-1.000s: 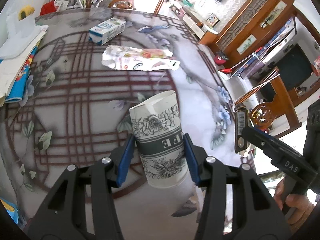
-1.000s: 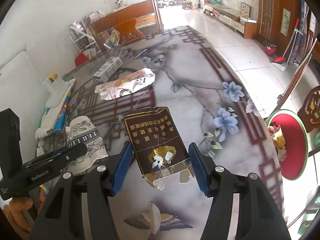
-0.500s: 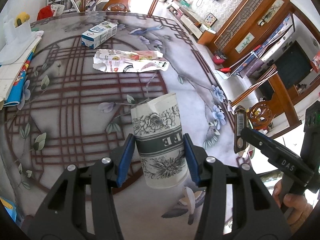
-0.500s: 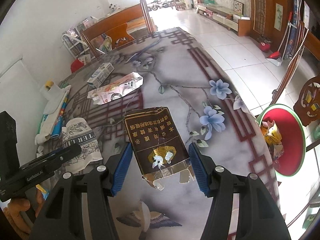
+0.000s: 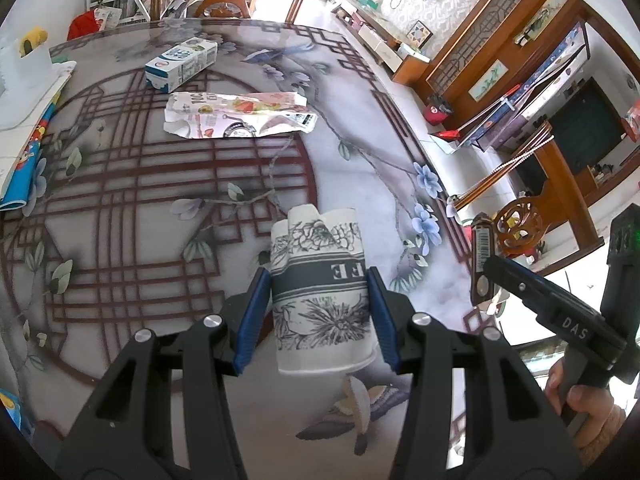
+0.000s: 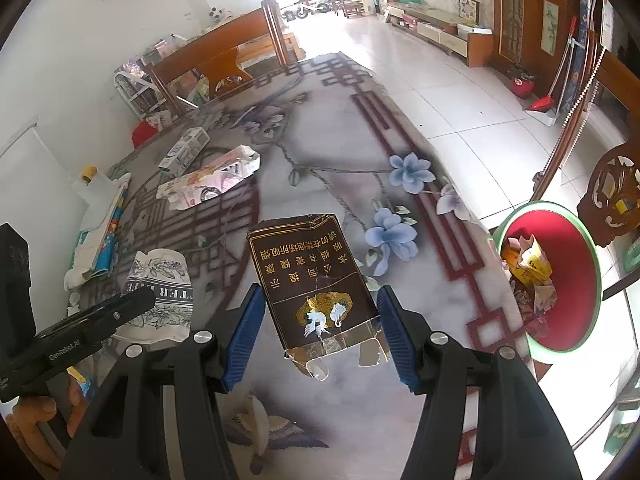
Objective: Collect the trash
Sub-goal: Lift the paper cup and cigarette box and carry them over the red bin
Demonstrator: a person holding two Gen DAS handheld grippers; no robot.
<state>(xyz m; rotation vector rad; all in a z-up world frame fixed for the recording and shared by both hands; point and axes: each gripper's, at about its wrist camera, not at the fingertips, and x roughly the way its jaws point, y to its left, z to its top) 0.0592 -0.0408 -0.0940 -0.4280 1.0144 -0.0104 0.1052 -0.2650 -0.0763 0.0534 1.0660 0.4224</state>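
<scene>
left gripper (image 5: 318, 312): you're pinching the crumpled paper cup (image 5: 320, 292) between both pads, lifted just off the table (image 5: 360, 128) near its right edge.
right gripper (image 6: 320, 332): you're clamping the flattened brown cigarette pack (image 6: 312, 280), also up in the air.
bin (image 6: 560, 344): red one on the floor, just past the table's right edge, already holding some trash.
tip: you're wanting each piece fully over the red opening before letting go; the pack's loose foil could snag.
leftovers: milk carton (image 5: 182, 64) and torn wrapper (image 5: 236, 116) are sitting toward the far edge.
</scene>
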